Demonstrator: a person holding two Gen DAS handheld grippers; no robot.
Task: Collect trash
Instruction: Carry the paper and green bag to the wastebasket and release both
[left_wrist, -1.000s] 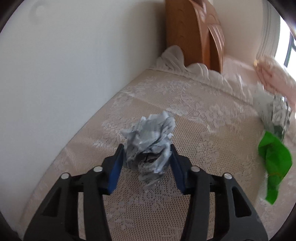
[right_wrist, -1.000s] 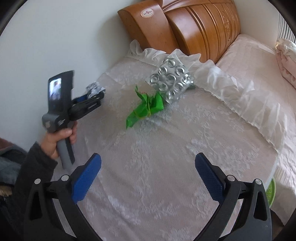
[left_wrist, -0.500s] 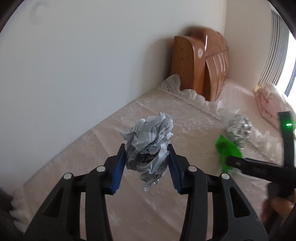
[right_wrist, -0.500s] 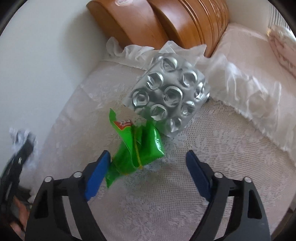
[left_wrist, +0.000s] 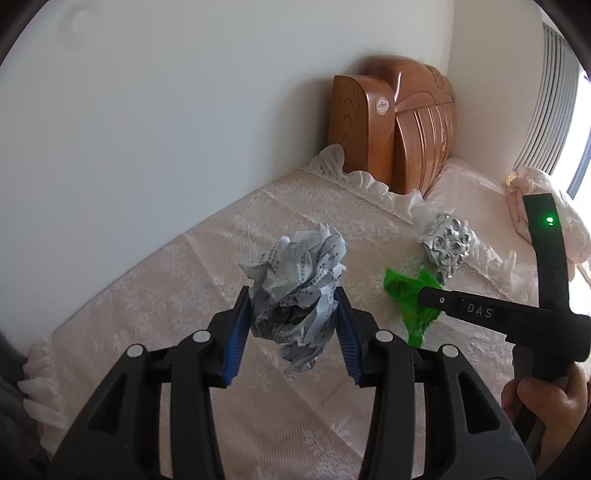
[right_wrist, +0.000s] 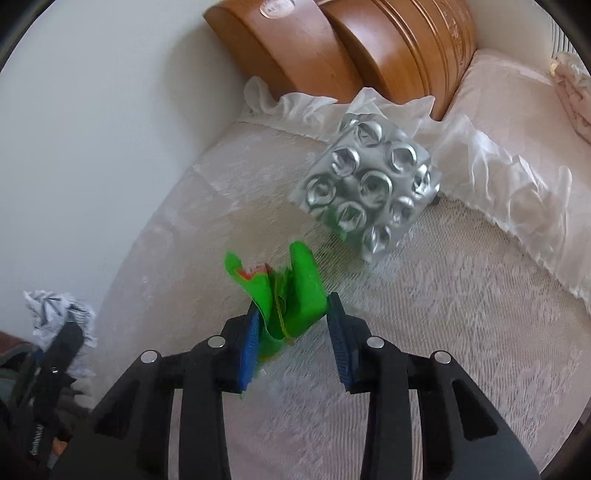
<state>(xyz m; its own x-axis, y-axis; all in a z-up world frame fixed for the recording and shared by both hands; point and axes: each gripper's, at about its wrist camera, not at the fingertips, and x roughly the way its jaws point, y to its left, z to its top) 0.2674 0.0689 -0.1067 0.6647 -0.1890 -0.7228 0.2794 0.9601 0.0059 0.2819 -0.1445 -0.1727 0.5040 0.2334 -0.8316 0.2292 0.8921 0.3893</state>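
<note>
The step in hand looked to be the pickup of the green wrapper (right_wrist: 286, 295) by the right claw (right_wrist: 291, 332). To do it well, the claw needed to close squarely across the bunched middle of the wrapper, not on a loose flap, since thin crinkled film can slip out or tear; a pinch low on the twisted part would likely hold best. It also seemed wise to keep the tips from digging into the lace bedspread (right_wrist: 443, 314), whose open weave could snag and lift with the wrapper.

The wrapper sat between the two blue pads (right_wrist: 248, 347) of the right claw, touching or almost touching the left pad, with a sliver of gap at the right pad; the jaws were narrowed around it, yet whether they already gripped it could not be told. Part of the wrapper stuck up beyond the tips and part hung below the left pad. Whether it rested on the bed or was just off it was unclear.

The silver blister pack (right_wrist: 369, 188) lay farther ahead on the bedspread, apart from the claw and near the white frill before the wooden headboard (right_wrist: 332, 48).

The left claw (left_wrist: 293, 317) was pinching a crumpled paper ball (left_wrist: 295, 284) between its pads, held above the bed and well to the left of the wrapper
</note>
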